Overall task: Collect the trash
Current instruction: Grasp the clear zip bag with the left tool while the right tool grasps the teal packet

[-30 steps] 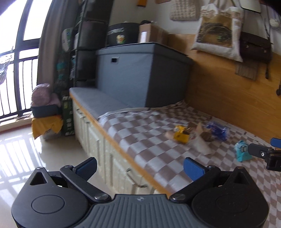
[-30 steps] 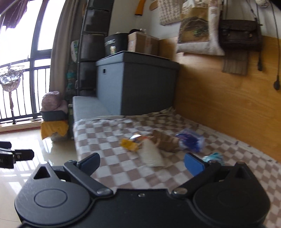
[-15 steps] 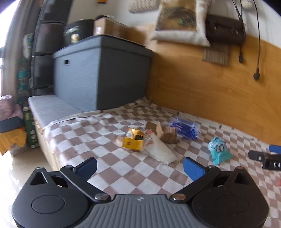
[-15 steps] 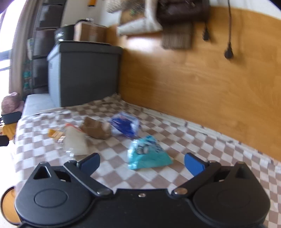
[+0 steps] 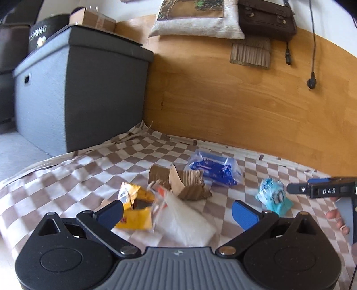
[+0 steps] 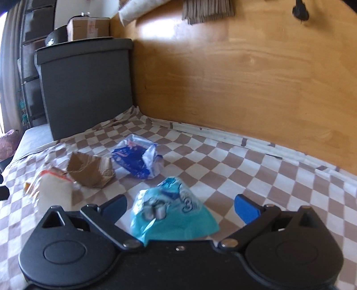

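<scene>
Trash lies on a brown-and-white checked cloth (image 5: 67, 178). In the left wrist view my left gripper (image 5: 177, 213) is open just above a clear white bag (image 5: 185, 220), with a yellow wrapper (image 5: 136, 217) by its left finger. Behind lie torn brown cardboard (image 5: 187, 180), a blue wrapper (image 5: 214, 169) and a teal wrapper (image 5: 273, 196). In the right wrist view my right gripper (image 6: 180, 208) is open with the teal wrapper (image 6: 174, 214) between its fingers, not touching. The cardboard (image 6: 89, 169), blue wrapper (image 6: 138, 160) and white bag (image 6: 53, 196) lie to its left.
A grey storage box (image 5: 78, 89) stands at the back left against a wooden wall panel (image 5: 223, 100), with a cardboard carton (image 5: 93, 19) on top. A pillow (image 5: 196, 20) and brown bag (image 5: 265, 17) hang above. The right gripper's tip (image 5: 321, 190) shows at the right.
Both grippers have moved forward and down over the cloth. The left one now hovers over the white bag and yellow wrapper; the right one has closed in around the teal wrapper.
</scene>
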### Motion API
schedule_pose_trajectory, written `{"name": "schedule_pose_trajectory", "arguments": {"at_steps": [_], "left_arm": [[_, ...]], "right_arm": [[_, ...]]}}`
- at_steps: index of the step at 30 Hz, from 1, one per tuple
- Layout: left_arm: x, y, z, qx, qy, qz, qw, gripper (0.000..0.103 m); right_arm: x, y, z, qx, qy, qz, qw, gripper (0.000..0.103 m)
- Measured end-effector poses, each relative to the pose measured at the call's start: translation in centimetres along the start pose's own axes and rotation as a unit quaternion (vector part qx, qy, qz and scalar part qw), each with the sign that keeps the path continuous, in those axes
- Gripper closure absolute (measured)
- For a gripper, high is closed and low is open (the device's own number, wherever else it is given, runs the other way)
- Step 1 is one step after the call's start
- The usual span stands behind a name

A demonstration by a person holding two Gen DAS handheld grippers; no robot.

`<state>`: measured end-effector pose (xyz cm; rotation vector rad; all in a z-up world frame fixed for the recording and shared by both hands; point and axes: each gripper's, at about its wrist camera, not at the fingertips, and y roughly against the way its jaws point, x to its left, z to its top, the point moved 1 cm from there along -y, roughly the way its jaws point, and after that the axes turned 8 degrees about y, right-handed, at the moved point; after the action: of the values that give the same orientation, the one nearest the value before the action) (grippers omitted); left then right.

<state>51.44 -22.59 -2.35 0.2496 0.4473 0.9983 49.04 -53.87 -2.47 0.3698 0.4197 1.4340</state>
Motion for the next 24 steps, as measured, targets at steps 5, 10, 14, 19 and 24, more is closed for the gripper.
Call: {"name": "schedule_pose_trajectory", "arguments": {"at_steps": [5, 10, 14, 19, 24], "left_arm": [[1.4, -3.6, 1.0, 0.026, 0.036, -0.026, 0.9987, 0.014], [1.4, -5.8, 0.4, 0.062, 0.068, -0.05, 0.9945, 0.019], [0.6, -5.9, -0.5, 0.074, 0.078, -0.073, 0.9915, 0.031], [-1.1, -6.0, -1.3, 0.108, 0.085, -0.078, 0.9875, 0.055], [-2.1, -6.0, -2.2, 0.126, 0.096, -0.073, 0.9846, 0.078]], "right_arm": [[-0.7, -3.3, 0.2, 0.022, -0.028, 0.016, 0.999, 0.0], [0.0, -5.3, 0.1, 0.036, -0.022, 0.037, 0.998, 0.0], [1.3, -6.2, -0.1, 0.053, 0.014, 0.059, 0.997, 0.0], [3.2, -6.5, -0.6, 0.076, 0.071, 0.055, 0.993, 0.002], [4.0, -5.6, -1.3, 0.084, 0.103, 0.046, 0.99, 0.03]]}}
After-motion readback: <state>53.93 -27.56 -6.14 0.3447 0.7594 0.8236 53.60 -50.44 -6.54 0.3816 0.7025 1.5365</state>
